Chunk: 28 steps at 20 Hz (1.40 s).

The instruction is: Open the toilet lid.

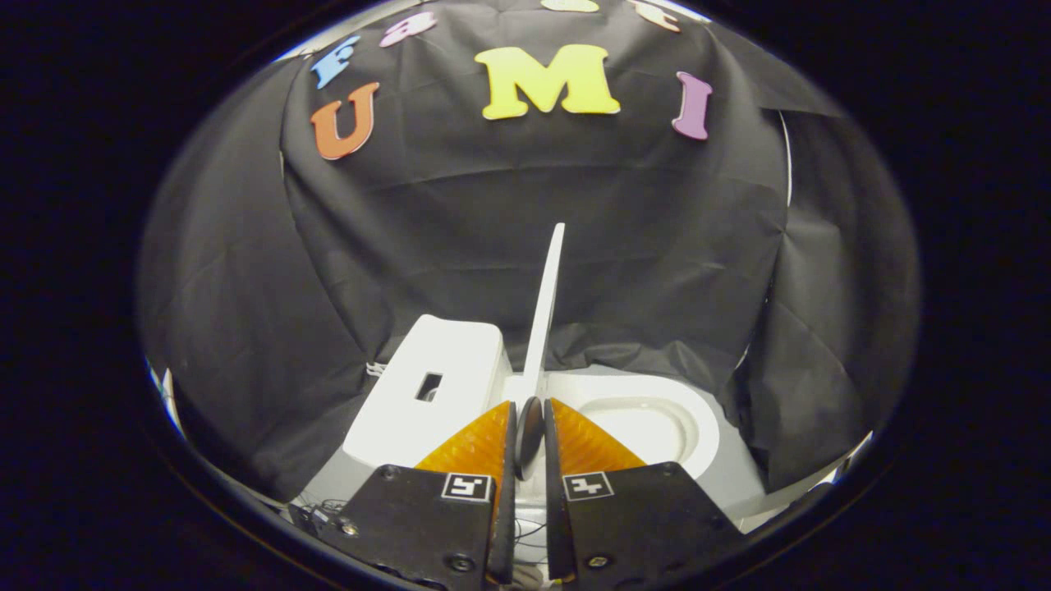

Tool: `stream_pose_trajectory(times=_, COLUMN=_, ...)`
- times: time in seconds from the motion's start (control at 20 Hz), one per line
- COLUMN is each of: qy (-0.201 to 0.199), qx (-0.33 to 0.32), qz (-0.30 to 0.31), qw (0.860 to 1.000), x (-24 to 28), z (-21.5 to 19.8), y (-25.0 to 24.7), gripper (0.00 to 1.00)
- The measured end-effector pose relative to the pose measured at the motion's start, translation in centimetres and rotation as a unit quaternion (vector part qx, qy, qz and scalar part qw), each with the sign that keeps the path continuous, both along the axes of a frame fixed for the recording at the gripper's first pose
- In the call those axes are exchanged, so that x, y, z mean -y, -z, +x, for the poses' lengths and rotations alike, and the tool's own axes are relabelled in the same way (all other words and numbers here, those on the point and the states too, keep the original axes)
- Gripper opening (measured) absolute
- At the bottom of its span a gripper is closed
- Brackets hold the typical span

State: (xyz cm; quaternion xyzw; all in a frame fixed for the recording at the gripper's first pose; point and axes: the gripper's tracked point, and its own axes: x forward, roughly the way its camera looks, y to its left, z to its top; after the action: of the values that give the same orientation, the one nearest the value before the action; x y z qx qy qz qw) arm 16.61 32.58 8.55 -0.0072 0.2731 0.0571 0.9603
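Tongs (530, 410) of mine point forward at a small white toilet (649, 410), and their two fingers stand close together, with only a narrow gap between them. In this gap sits a dark, thin, rounded piece (529, 435); it stands on its edge, and I cannot tell what it is or whether both fingers really press on it. So I cannot say for sure if my tongs pinch something or are only nearly pressed together.

The toilet lid (548, 308) is raised. It stands almost upright, tilted a little, and I see it edge-on as a thin white blade that rises from the back of the seat, just ahead of my fingertips. Its lower end meets the toilet between the tank and the bowl.

The tank (427, 394) is the white block beside the lid on one side, with a small dark rectangular opening (429, 386) in its top. On the other side of the lid the bowl (657, 427) lies open, and its white inside is visible.

Black cloth (460, 246) hangs behind and around the toilet and comes down to its edges. Some thin wires (525, 533) show low between my fingers.
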Motion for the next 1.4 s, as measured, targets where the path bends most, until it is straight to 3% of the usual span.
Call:
stream_pose_trajectory(times=0.5, qy=-0.03, qx=0.05, qz=-0.078, qw=0.995, x=-5.4, z=-0.1, y=0.1, gripper=0.19)
stream_pose_trajectory(times=1.4, qy=-0.086, qx=0.066, qz=-0.121, qw=0.987, x=-12.5, z=-0.5, y=2.6, gripper=0.19)
